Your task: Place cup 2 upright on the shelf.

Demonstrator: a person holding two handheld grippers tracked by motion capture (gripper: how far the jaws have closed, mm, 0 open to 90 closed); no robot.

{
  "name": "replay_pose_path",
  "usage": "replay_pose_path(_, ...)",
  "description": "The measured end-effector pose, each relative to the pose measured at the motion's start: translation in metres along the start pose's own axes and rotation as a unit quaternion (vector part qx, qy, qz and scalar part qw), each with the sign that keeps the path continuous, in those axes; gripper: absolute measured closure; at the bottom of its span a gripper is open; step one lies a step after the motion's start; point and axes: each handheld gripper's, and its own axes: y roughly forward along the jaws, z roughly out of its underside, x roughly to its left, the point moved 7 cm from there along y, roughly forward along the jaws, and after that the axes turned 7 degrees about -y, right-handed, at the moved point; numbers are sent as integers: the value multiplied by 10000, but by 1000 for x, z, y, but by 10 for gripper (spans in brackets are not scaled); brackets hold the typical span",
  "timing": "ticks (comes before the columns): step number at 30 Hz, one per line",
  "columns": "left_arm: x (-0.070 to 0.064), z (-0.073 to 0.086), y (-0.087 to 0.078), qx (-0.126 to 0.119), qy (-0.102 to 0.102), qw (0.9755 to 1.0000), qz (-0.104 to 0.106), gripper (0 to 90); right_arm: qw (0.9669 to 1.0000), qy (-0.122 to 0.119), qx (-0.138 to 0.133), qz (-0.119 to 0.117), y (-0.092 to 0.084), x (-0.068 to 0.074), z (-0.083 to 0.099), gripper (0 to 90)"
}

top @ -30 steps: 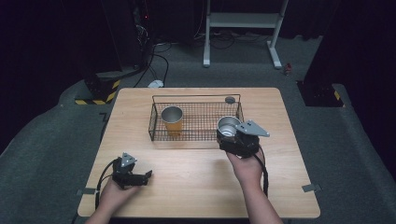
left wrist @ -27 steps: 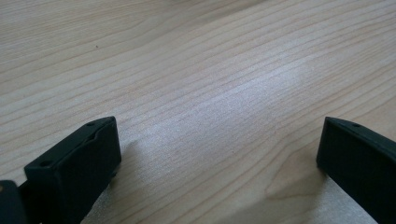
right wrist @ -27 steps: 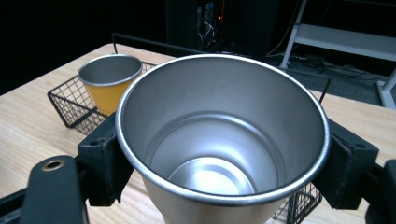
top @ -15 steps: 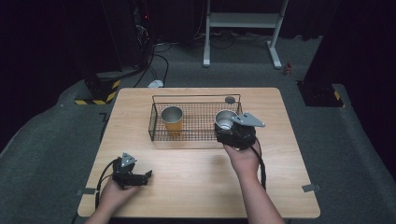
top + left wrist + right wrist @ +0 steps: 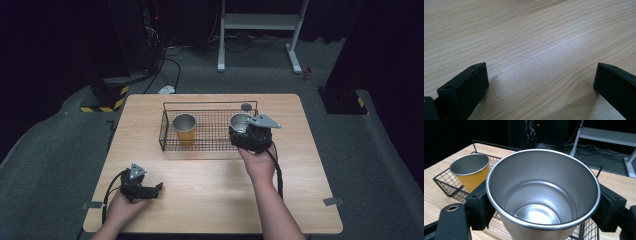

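Nearest, the left hand-held gripper (image 5: 150,190) rested on the pale wooden surface (image 5: 210,200), jaws spread and empty; farther on, the right hand-held gripper (image 5: 541,202) clasped the bare steel tapered cup (image 5: 542,195) by its sides just under the rim, over the black wire basket (image 5: 210,131); light, rigid, slick, it likely needed firm opposed pressure; beyond stood the yellow-sided steel cup (image 5: 471,171).

The left gripper (image 5: 541,85) rests with jaws spread wide over the bare wooden table (image 5: 529,37).

No text, label, brand, number or sign can be read on anything in these views.
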Motion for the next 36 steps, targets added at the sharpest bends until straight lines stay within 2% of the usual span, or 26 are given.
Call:
replay_pose_path(10,0,0,0,0,1,10000,0,3,9999,78,145,55,17,-6,1,188)
replay_pose_path(15,0,0,0,1,2,10000,0,3,9999,37,153,72,22,-7,-1,188)
replay_pose_path(23,0,0,0,6,0,10000,2,2,9997,101,165,123,29,-10,-7,187)
replay_pose_path(28,0,-1,1,4,17,10000,-3,2,9998,87,156,130,33,-11,-14,187)
replay_pose_path(29,0,-1,1,-9,15,10000,-7,2,9998,18,144,167,36,-11,-15,188)
replay_pose_path(36,0,-1,1,-5,19,10000,-5,2,9993,-68,286,234,48,-11,-17,187)
